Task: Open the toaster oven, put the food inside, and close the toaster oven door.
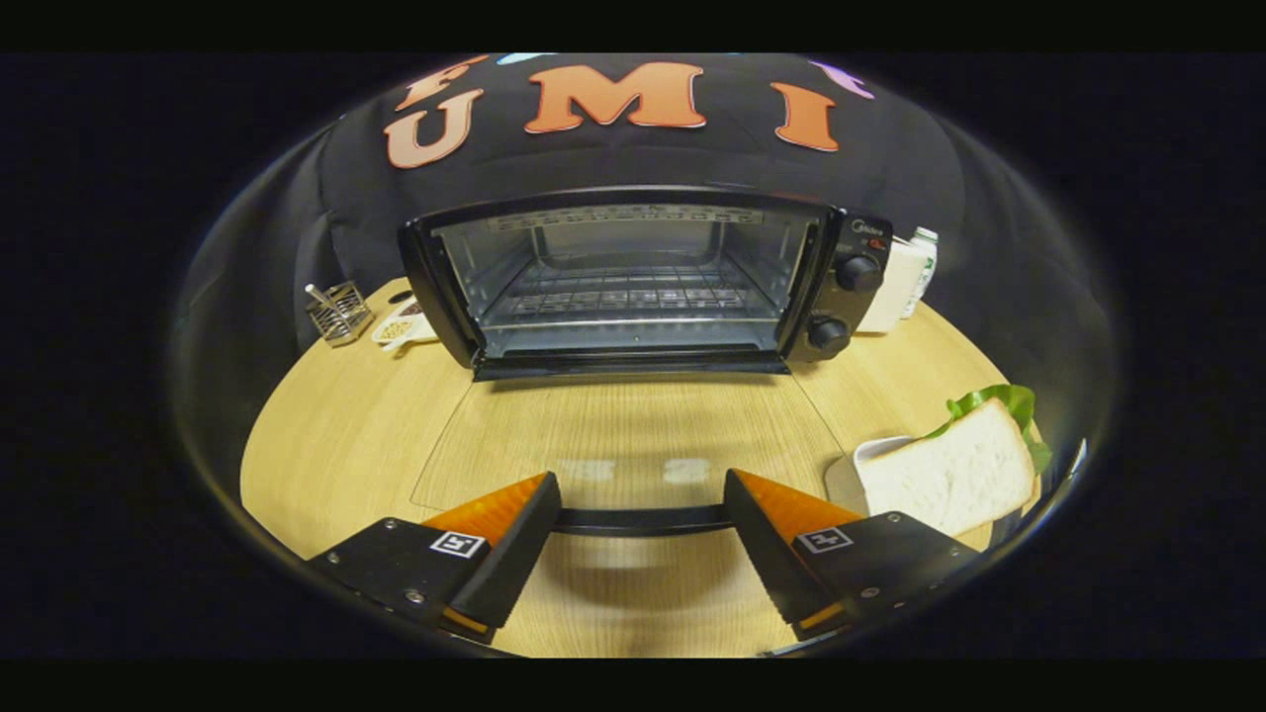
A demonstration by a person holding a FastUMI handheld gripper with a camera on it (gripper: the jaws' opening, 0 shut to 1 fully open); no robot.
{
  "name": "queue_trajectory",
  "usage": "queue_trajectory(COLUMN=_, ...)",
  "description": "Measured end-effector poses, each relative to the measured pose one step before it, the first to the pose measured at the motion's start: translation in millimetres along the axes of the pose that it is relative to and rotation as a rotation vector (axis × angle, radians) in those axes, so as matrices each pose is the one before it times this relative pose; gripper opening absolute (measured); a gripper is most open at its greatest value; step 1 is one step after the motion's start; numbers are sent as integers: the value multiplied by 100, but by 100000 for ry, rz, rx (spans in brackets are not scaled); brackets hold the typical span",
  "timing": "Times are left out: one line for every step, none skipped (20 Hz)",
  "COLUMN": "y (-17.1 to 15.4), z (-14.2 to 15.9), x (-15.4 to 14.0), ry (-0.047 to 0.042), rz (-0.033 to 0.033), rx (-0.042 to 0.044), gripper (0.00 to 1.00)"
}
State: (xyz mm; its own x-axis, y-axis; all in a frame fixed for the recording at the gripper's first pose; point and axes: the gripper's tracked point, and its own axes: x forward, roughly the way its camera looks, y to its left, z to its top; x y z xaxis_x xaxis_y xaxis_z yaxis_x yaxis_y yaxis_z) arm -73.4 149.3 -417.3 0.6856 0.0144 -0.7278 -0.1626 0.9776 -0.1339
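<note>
— At twelve o'clock beyond the fingers (638, 514), what do we record?
— We record the toaster oven (633, 282) on the desk (346, 435), door (633, 445) folded flat, its handle (638, 518) between the fingers.
— Fingers' condition?
— Spread wide, gripping nothing.
— Food?
— We note the sandwich (954, 470) at two o'clock, on a plate (875, 450).

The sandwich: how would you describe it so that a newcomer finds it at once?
Start at the open toaster oven on the wooden table. The sandwich lies nearer, right of the open tool, on a white plate. Green lettuce pokes out.
</note>
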Motion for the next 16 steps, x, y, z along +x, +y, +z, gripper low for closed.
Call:
queue_trajectory(y=-76, z=98, x=185, ry=-666, rz=-323, rx=-129, gripper=99)
queue_trajectory(y=66, z=-1, x=216, ry=-792, rz=-146, rx=-162, gripper=99)
queue_trajectory(y=1, z=-142, x=399, ry=148, rz=26, rx=-334, gripper=99)
queue_trajectory(y=-30, z=-386, x=-148, ry=1304, rz=163, rx=163, gripper=99)
queue_trajectory(y=219, z=-100, x=-83, ry=-1049, rz=-3, rx=1078, gripper=99)
queue_trajectory(y=-249, z=679, x=-589, ry=-57, rz=1313, rx=111, gripper=99)
queue_trajectory(y=93, z=445, x=-514, ry=605, rz=2088, rx=1389, gripper=98)
queue_trajectory(y=0, z=454, x=-715, ry=189, rz=2096, rx=1954, gripper=99)
queue_trajectory(y=-323, z=730, x=-786, ry=-772, rz=1468, rx=1401, gripper=99)
queue_trajectory(y=-782, z=902, x=-912, ry=-1581, rz=424, rx=777, gripper=98)
queue_trajectory(y=-1028, z=1228, x=-1037, ry=-1833, rz=450, rx=743, gripper=98)
queue_trajectory(y=-1040, z=976, x=-883, ry=-957, rz=641, rx=1024, gripper=98)
queue_trajectory(y=-1242, z=1107, x=-911, ry=-452, rz=461, rx=1444, gripper=98)
queue_trajectory(y=-1382, z=1051, x=-856, ry=-730, rz=231, rx=1560, gripper=98)
queue_trajectory(y=-1465, z=977, x=-850, ry=-602, rz=107, rx=1341, gripper=98)
queue_trajectory(y=-1420, z=742, x=-630, ry=-252, rz=-198, rx=1179, gripper=98)
